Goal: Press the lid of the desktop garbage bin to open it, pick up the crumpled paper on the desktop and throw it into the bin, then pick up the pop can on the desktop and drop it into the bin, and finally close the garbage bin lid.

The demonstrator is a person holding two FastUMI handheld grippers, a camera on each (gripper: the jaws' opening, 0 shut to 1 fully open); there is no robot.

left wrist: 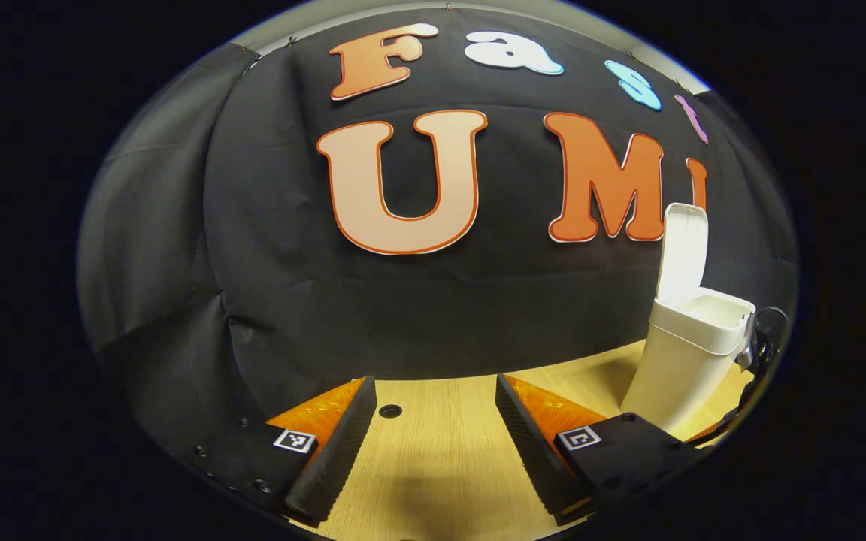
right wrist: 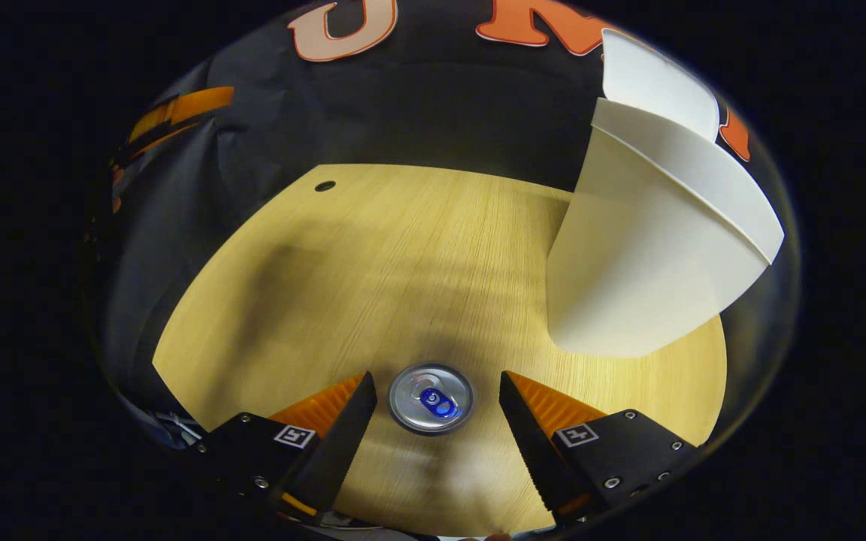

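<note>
In the right gripper view, the right gripper (right wrist: 433, 409) hangs above the worktop (right wrist: 373, 255) with its fingers wide apart, and the pop can (right wrist: 431, 399) stands upright between them, touching neither. To the right stands the white bin (right wrist: 643, 263), its lid (right wrist: 655, 83) raised. In the left gripper view, the left gripper (left wrist: 433, 443) is also wide open and holds nothing; the bin stands far right.

Light wooden desktop (right wrist: 373, 255) with a small round hole (right wrist: 325, 185), draped black cloth wall (left wrist: 267, 285) behind
</note>
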